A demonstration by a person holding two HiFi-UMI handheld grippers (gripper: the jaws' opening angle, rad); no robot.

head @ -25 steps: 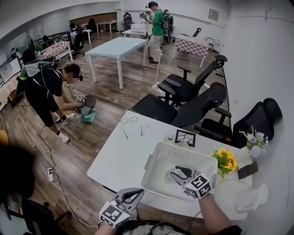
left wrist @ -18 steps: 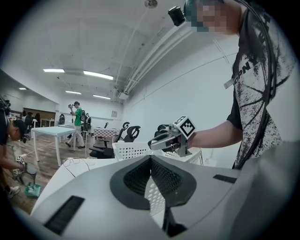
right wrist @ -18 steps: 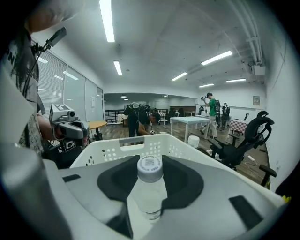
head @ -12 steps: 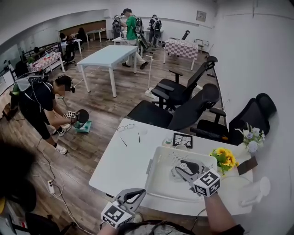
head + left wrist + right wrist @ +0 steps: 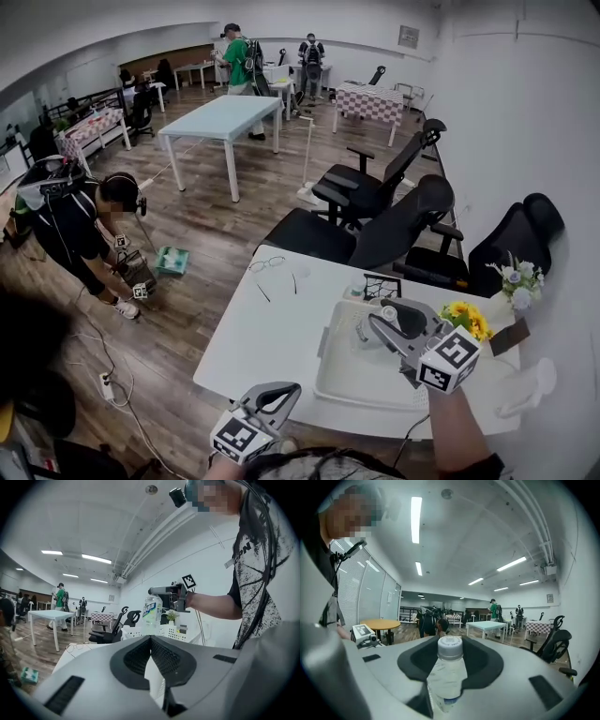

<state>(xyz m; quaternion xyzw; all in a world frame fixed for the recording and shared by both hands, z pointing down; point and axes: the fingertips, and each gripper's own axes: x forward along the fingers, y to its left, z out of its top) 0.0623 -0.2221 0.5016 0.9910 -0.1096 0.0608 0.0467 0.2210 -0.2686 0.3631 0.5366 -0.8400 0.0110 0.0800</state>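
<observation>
Risen since moment ago: my right gripper [image 5: 380, 322] lifting clear bottle [image 5: 449, 667] out of white basket [image 5: 326, 354], now hanging above basket's far side. Right jaws squeezing bottle between them, white cap [image 5: 450, 648] showing past jaw tips. Basket sitting on tabletop [image 5: 262, 337] toward right near corner, sunflowers [image 5: 466, 321] standing at basket's far right corner. My left gripper [image 5: 151, 641] hovering just off tabletop's near edge, jaws pressing together, gripping nothing.

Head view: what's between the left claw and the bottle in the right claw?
In the head view, only a bare strip of white table and the white basket's near rim lie between the left claw and the bottle.
</observation>
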